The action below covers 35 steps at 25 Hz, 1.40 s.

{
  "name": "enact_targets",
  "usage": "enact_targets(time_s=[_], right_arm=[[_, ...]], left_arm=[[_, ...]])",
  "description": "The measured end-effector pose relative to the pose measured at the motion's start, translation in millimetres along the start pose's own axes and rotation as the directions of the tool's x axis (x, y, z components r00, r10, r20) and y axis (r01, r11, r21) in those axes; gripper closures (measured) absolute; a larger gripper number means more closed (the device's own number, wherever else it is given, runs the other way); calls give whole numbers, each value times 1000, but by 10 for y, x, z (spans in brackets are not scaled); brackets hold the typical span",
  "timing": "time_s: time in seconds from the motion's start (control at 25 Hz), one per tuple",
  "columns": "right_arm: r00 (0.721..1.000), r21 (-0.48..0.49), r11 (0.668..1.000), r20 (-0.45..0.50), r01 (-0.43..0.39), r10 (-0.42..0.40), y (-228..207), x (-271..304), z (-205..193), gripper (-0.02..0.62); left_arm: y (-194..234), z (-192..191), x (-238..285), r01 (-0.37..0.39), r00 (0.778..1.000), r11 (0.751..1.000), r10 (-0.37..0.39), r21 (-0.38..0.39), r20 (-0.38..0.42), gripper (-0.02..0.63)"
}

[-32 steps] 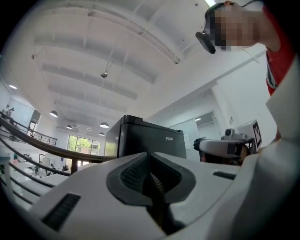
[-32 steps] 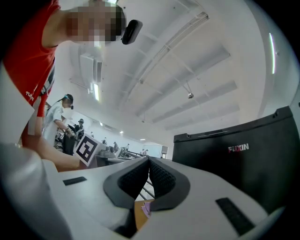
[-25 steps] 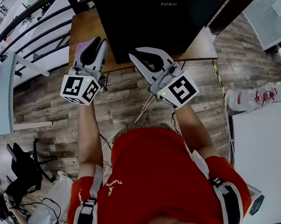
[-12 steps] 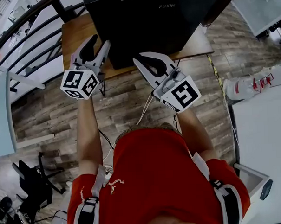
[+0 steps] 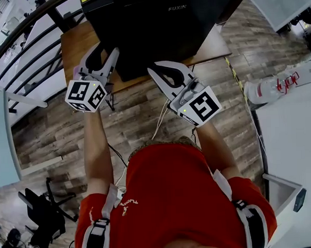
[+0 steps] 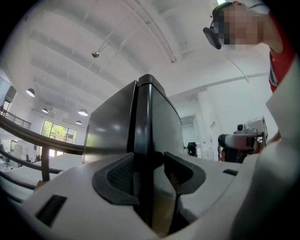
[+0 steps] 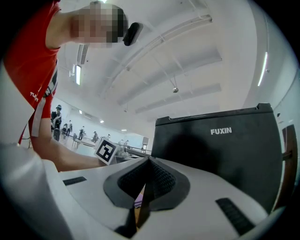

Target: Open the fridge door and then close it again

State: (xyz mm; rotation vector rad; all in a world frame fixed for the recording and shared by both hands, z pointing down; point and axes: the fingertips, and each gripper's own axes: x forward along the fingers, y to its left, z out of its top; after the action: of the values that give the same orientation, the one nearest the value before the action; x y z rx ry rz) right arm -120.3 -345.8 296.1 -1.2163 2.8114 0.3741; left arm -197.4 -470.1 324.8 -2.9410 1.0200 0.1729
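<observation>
Door [image 7: 220, 159] of the black box-shaped fridge [image 5: 167, 28] on the brown wooden table [image 5: 72, 45] looked fully shut. Left gripper [image 5: 104, 49] had just been opening its jaws, now wide apart with the fridge's front corner lined up in the gap and the pads off it; right gripper [image 5: 154, 69] was closed on nothing. My read: nothing was pulling on the door, but I couldn't tell whether the open-close cycle was pending or done.

Glossy black fridge [image 5: 161, 30], smooth wooden table [image 5: 72, 42], matt grainy wood-plank floor [image 5: 134, 116].
</observation>
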Motion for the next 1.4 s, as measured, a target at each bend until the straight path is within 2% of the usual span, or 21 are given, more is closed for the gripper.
enact_targets(time_s=[0.24,0.6,0.76,1.0,1.4], right_arm=[[1000,23,1000,-7,18,-18,-52,-31,-49,569],[1000,42,999,-22,17,-17,44,-74,-71,569],[999,43,999,-30,21,-20,49,-127,-75,569],[998,54,998,-52,40,-37,107,-250,-128,569],[999,64,998,-35,17,-14,99,-699,-98,568]], left_arm=[[-27,17,1,11,1000,1000,-11,23,4,416],[-106,39,-57,-13,1000,999,14,44,-18,421],[-336,58,-194,13,1000,999,-13,52,-1,439],[-669,63,-376,13,1000,997,-12,75,-12,448],[-1277,32,-531,-41,999,997,42,69,-20,459]])
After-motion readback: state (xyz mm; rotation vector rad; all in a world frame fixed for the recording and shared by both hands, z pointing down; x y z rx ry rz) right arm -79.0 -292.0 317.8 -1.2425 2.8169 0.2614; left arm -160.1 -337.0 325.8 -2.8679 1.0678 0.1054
